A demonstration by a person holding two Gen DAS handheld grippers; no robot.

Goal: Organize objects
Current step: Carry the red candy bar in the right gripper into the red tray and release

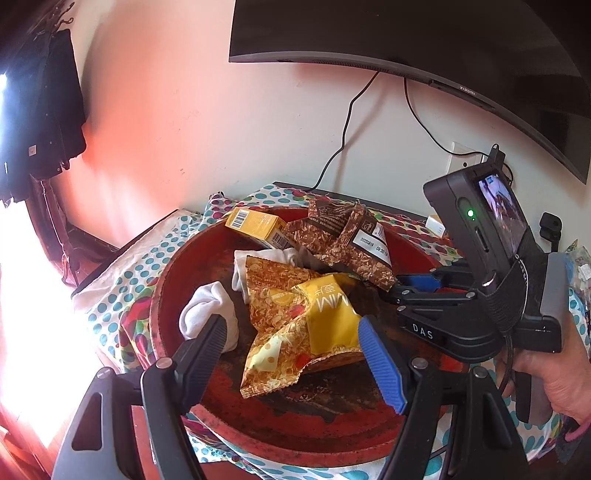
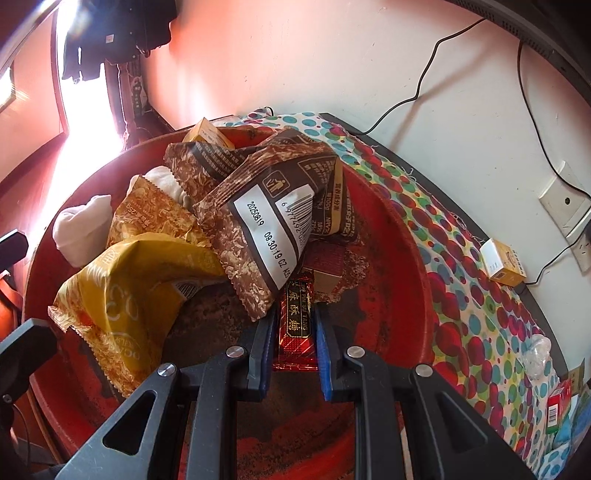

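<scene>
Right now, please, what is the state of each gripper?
Left gripper: open, holding nothing, above the red tray.
Right gripper: closed on a red candy packet.

Left wrist view: mounted behind the left tongs [image 1: 291,332], looking forward and down along the two fingers, close over the round, worn red tray [image 1: 166,295] on the counter under a polka-dot cloth [image 1: 122,280]; pale wall and dark curved monitor [image 1: 406,33] across the upper frame, right tongs [image 1: 413,284] entering from the right edge.

Right wrist view: mounted behind the right tongs [image 2: 295,325], angled more steeply down, nearer the tray's contents, wall upper right.

Shared by both: the red tray, yellow crinkled snack bag [image 1: 332,314] [image 2: 129,295], brown oat-patterned packet [image 1: 351,243] [image 2: 258,221], white sock [image 1: 207,314] [image 2: 81,229], spotted cloth.
</scene>
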